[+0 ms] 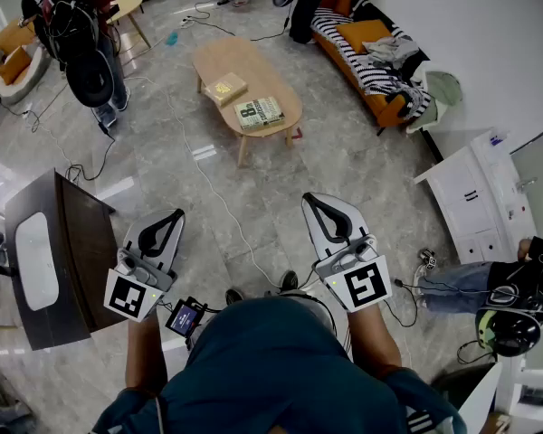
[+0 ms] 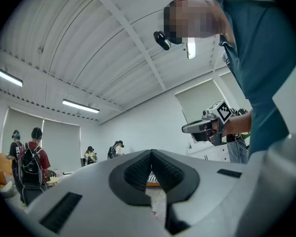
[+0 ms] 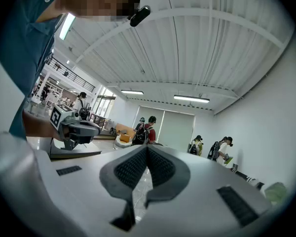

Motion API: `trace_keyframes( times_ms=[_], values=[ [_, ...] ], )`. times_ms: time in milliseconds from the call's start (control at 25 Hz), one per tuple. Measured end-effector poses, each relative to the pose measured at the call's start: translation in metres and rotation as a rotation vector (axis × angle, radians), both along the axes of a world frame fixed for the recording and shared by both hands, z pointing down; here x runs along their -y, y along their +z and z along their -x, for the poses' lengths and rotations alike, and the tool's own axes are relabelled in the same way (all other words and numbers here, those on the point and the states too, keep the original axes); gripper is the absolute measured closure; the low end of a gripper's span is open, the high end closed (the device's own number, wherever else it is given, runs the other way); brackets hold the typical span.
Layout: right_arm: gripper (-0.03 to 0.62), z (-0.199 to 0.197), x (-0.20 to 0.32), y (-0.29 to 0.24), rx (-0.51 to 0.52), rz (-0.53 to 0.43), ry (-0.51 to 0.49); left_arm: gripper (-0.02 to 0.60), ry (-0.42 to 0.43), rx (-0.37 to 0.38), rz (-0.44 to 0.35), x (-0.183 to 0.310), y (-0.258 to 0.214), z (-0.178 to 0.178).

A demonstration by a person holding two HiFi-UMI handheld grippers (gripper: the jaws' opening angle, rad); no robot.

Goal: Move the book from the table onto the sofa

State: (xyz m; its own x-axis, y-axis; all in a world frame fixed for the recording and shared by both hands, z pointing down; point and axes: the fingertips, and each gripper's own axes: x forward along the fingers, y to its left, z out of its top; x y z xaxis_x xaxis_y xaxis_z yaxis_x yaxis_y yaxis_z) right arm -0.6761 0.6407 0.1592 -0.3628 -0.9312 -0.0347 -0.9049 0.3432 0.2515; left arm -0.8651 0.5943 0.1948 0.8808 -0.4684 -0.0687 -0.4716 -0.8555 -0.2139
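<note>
Now we hold the left hand-held gripper [image 1: 174, 215] and right hand-held gripper [image 1: 310, 200] closed and empty, because the book [image 1: 260, 113] lies far ahead.

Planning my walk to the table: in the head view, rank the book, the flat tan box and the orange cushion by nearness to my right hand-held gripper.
From the right hand-held gripper:
1. Book, at the near end of the table.
2. Flat tan box, mid-table, further left.
3. Orange cushion, on the sofa, far right.
</note>
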Motion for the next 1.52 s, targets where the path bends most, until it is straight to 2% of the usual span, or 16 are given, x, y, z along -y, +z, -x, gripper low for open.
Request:
trace_keyframes(
  times_ms=[400, 560, 960, 1240, 1520],
  values=[
    [0.582, 0.002, 0.017, 0.003, -0.007, 0.001, -0.001, 0.578, 0.000, -0.002, 0.019, 0.016, 0.005, 0.001],
    [0.582, -0.005, 0.024, 0.005, -0.040, -0.014, -0.002, 0.578, 0.007, -0.001, 0.026, 0.025, 0.008, -0.004],
    [0.580, -0.016, 0.040, 0.006, 0.046, -0.005, 0.005, 0.578, 0.048, -0.016, 0.040, 0.044, 0.011, -0.020],
    [0.580, -0.043, 0.053, 0.017, 0.029, 0.011, 0.037, 0.578, 0.061, -0.067, -0.001, 0.062, 0.012, -0.041],
    [0.580, -0.088, 0.095, 0.024, 0.049, 0.026, 0.010, 0.578, 0.015, -0.047, 0.049, 0.099, 0.018, -0.081]
  ],
)
